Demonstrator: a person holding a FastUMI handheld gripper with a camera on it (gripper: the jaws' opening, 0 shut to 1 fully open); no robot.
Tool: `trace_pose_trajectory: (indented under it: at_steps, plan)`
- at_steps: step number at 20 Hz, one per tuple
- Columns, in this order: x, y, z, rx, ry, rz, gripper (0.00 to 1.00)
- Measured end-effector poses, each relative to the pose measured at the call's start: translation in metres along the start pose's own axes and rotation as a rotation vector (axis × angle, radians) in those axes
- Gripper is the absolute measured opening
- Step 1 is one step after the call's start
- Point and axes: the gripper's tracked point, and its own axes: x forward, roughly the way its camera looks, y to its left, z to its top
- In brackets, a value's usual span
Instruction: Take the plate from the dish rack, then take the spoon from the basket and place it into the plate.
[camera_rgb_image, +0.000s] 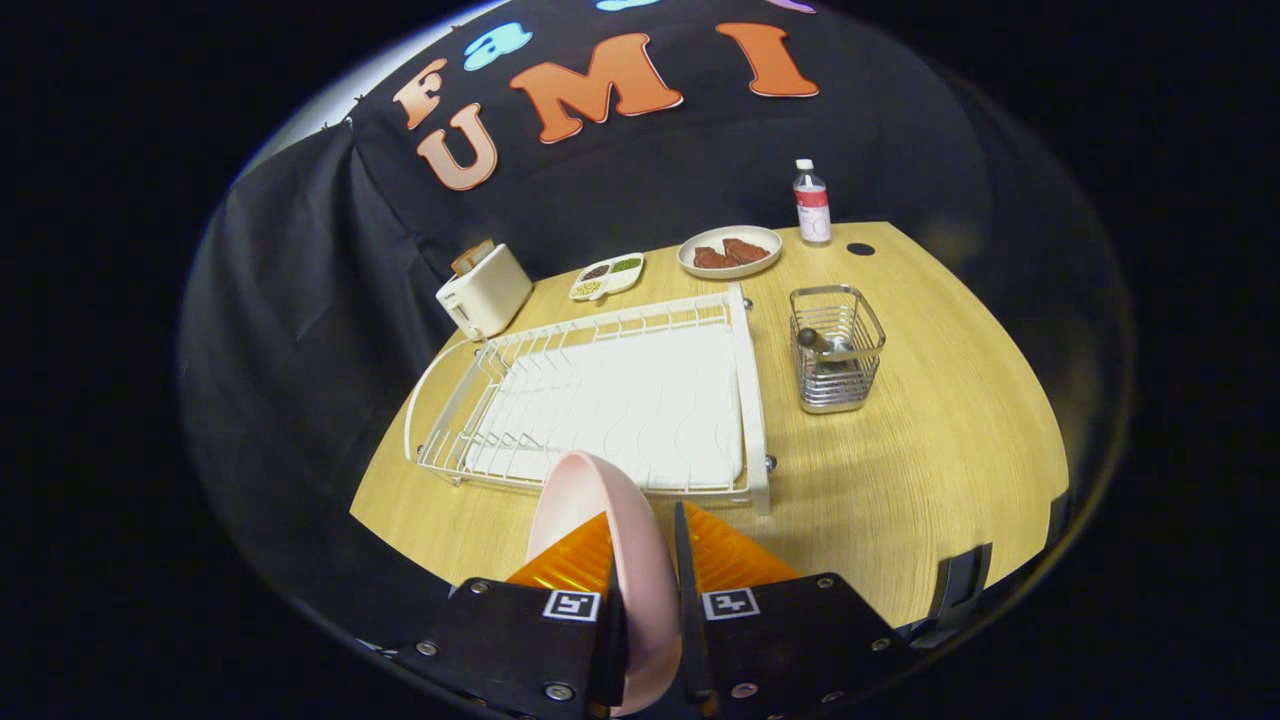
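Gripper view: gripper (645, 560) pinches the plate (600, 540) edge-on by its rim, lifted clear of the rack (600, 400). Spoon (822, 342) sits in the basket (838, 350). Risk: thin rim hold, plate may pivot or slip during set-down.

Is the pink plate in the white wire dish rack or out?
Out: the pink plate stands on edge, clamped in the gripper, nearer than the white wire dish rack.
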Motion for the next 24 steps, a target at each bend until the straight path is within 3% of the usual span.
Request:
trace_pose_trajectory:
  at_steps: [6, 12, 14, 16, 17, 21, 24]
  plan:
    - [0.02, -0.019, -0.033, 0.017, 0.049, -0.001, 0.23]
    - [0.052, -0.019, -0.058, 0.167, 0.064, 0.065, 0.23]
    - [0.057, -0.028, -0.059, 0.161, 0.053, 0.023, 0.24]
    - [0.059, -0.045, -0.059, 0.094, 0.041, -0.062, 0.28]
    - [0.058, -0.045, -0.057, 0.086, 0.036, -0.064, 0.38]
    - [0.044, -0.052, -0.036, 0.053, -0.043, -0.075, 0.61]
    - [0.027, -0.067, -0.005, 0.019, -0.172, -0.131, 0.67]
